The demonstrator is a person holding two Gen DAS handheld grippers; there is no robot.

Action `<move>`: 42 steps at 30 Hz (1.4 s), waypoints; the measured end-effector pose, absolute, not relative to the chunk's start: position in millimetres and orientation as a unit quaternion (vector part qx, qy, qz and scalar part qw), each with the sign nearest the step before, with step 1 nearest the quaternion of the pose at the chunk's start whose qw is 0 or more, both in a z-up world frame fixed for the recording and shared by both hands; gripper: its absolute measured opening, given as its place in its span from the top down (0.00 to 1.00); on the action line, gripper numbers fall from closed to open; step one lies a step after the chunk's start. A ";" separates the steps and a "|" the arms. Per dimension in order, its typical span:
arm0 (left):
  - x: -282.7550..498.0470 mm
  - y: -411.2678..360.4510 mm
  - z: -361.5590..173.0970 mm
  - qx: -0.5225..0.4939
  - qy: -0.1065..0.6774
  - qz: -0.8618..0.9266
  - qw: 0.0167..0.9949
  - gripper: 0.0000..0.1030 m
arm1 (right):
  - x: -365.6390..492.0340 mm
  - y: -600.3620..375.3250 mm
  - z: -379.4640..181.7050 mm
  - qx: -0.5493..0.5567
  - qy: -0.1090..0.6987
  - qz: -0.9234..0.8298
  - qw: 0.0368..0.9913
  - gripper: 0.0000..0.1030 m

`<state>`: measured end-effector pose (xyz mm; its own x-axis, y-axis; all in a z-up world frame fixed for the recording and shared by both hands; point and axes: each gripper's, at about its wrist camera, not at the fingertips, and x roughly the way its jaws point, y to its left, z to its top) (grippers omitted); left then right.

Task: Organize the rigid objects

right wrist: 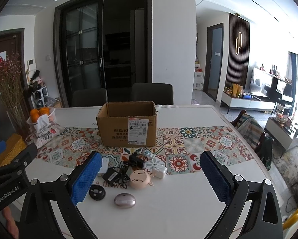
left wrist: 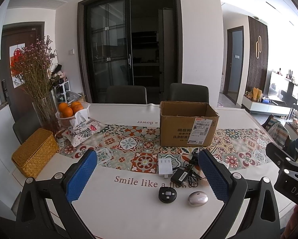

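An open cardboard box [left wrist: 186, 126] [right wrist: 129, 126] stands on the patterned runner. In front of it lies a cluster of small things: a black round device [left wrist: 167, 194] [right wrist: 97, 192], a silver oval case [left wrist: 197, 198] [right wrist: 124, 200], a black adapter with tangled cord [left wrist: 181, 176] [right wrist: 115, 174], a white flat plug box [left wrist: 165, 166], a pink round device [right wrist: 139, 178] and a white charger cube [right wrist: 159, 171]. My left gripper [left wrist: 148, 176] is open above them, holding nothing. My right gripper [right wrist: 149, 178] is open too, empty, hovering over the same cluster.
At the left stand a woven yellow box [left wrist: 35, 153], a floral tissue pouch [left wrist: 85, 130], a basket of oranges [left wrist: 71, 109] and a glass vase of dried flowers [left wrist: 42, 107]. Two dark chairs [left wrist: 127, 94] sit behind the table [left wrist: 129, 209]. Another chair [right wrist: 250, 127] is at the right.
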<state>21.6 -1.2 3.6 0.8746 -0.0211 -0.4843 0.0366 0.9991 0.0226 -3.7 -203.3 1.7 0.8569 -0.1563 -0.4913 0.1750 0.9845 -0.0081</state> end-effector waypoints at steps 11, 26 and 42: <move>26.3 -1.2 -0.7 0.016 0.261 -0.017 0.965 0.00 | -2.0 -204.8 -0.9 0.019 0.258 -0.085 0.962 0.03; 27.8 8.0 -5.4 0.013 0.257 -0.016 0.966 0.00 | 9.4 -193.5 -7.9 0.015 0.268 -0.080 0.960 0.03; 32.8 11.2 -7.2 0.013 0.261 -0.019 0.965 0.00 | 15.6 -189.3 -6.7 0.012 0.273 -0.080 0.959 0.03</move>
<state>32.8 11.2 -7.2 0.8628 -0.0288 -0.5048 0.0426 0.9990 0.0159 15.6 -189.3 -6.7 0.8379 -0.1467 -0.5258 0.1598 0.9869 -0.0208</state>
